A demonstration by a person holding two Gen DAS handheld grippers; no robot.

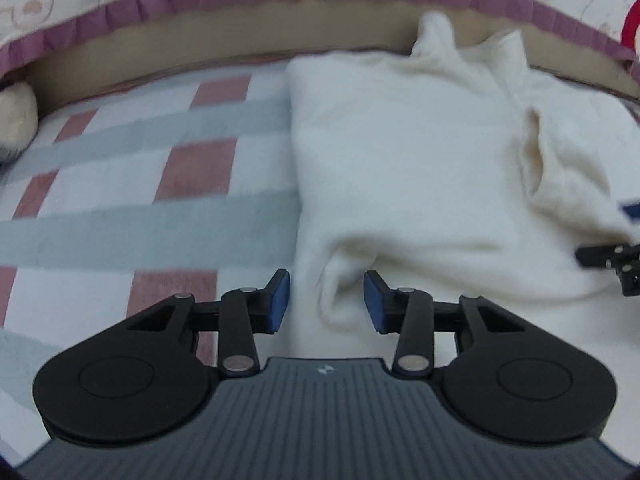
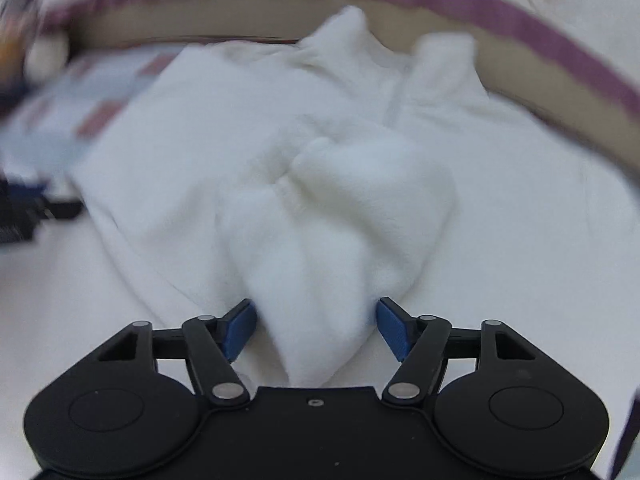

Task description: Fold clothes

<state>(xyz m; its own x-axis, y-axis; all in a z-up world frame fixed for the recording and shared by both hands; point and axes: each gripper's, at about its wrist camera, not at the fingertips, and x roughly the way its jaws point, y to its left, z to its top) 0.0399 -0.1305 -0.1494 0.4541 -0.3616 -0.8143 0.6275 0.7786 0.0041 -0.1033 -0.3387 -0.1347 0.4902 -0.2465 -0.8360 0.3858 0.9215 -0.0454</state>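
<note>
**Both grippers spread at the garment's near edge**

Cream garment (image 1: 420,152) lies rumpled on the striped bedspread (image 1: 120,216) ahead; left gripper (image 1: 326,300) gapes around a hem fold; right gripper (image 2: 314,330) straddles a bunched corner, unclenched; a shallow bite could let the fleece slip.

right wrist view motion-blurred; white garment (image 2: 320,184) folds indistinct | right gripper (image 1: 616,264) cut off at frame edge
</note>
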